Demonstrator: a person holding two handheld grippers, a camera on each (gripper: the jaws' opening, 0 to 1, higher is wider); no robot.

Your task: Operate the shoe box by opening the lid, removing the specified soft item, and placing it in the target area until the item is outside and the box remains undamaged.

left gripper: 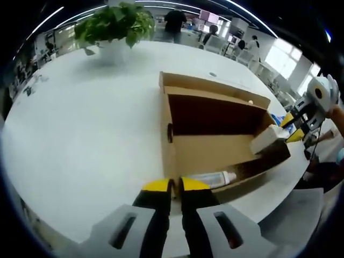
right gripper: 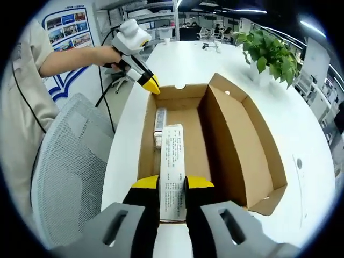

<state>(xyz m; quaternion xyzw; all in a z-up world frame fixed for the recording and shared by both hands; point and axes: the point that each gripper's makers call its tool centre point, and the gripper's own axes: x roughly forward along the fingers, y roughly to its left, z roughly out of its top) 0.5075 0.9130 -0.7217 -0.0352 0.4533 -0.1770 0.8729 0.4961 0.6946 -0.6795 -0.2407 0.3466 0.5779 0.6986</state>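
An open cardboard shoe box (left gripper: 215, 145) (right gripper: 188, 123) lies on the white table (left gripper: 80, 123), its lid (right gripper: 242, 145) folded out to one side. My right gripper (right gripper: 172, 188) (left gripper: 294, 128) is shut on a white printed pack (right gripper: 172, 166) (left gripper: 267, 138), holding it over the box's end nearest that gripper. A white tube (left gripper: 212, 178) (right gripper: 159, 126) lies on the box floor. My left gripper (left gripper: 174, 185) (right gripper: 152, 85) is shut, its yellow tips right at the rim of the opposite end wall. Whether it pinches that rim is unclear.
A potted plant (left gripper: 115, 24) (right gripper: 269, 51) stands on the table beyond the box. A grey mesh chair (right gripper: 70, 156) sits at the table's edge beside a person's arm (right gripper: 70, 56). People (left gripper: 174, 21) stand by desks in the background.
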